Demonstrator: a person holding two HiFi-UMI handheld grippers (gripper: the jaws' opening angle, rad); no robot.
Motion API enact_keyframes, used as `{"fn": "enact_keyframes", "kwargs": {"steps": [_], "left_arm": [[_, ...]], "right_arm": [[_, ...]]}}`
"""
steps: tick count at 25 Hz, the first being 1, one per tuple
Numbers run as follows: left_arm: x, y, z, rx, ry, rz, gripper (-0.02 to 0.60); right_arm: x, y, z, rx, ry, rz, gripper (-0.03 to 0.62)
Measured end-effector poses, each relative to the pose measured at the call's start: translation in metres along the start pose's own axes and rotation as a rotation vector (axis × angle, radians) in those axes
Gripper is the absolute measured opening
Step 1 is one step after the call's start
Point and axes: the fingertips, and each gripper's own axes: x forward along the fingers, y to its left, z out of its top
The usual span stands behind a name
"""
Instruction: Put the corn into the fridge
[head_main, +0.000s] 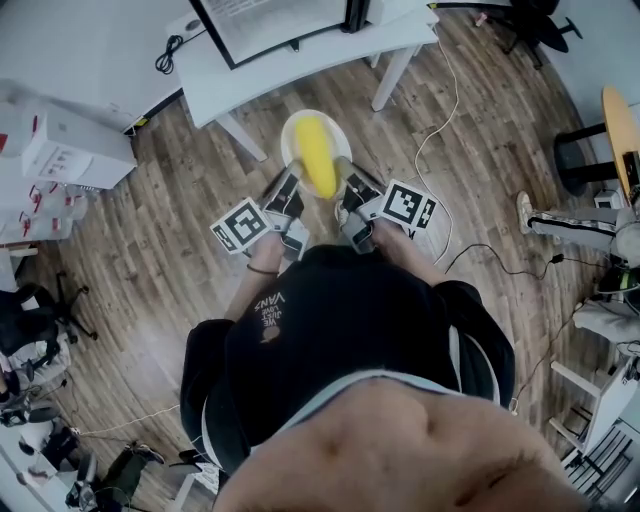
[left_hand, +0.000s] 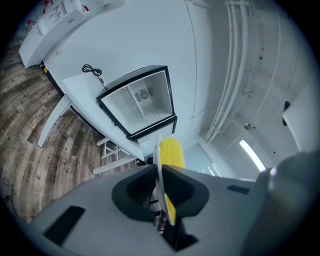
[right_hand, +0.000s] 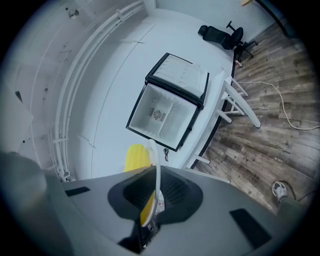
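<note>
Here's the corn (head_main: 318, 158), a smooth yellow cob with a rounded tip, lying on a thin round white plate (head_main: 296, 128) held out over the wood-plank floor (head_main: 150, 200). The left claw (head_main: 288, 188) is pinched shut on the plate's near-left rim and the right claw (head_main: 350, 182) is clamped on its near-right rim (both gripper views show the rim edge-on between dark pads). The cob's long axis runs away from the person, toward the white counter (head_main: 300, 62), where the boxy, black-framed fridge (right_hand: 167, 107) stands open.
</note>
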Motion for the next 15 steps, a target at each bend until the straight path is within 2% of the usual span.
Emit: {"fn": "enact_keyframes", "kwargs": {"steps": [15], "left_arm": [[0.078,0.011,0.031,-0.001,-0.050,0.031,0.048]], "right_arm": [[0.044,-0.029,0.073,-0.010,0.053,0.033,0.025]]}}
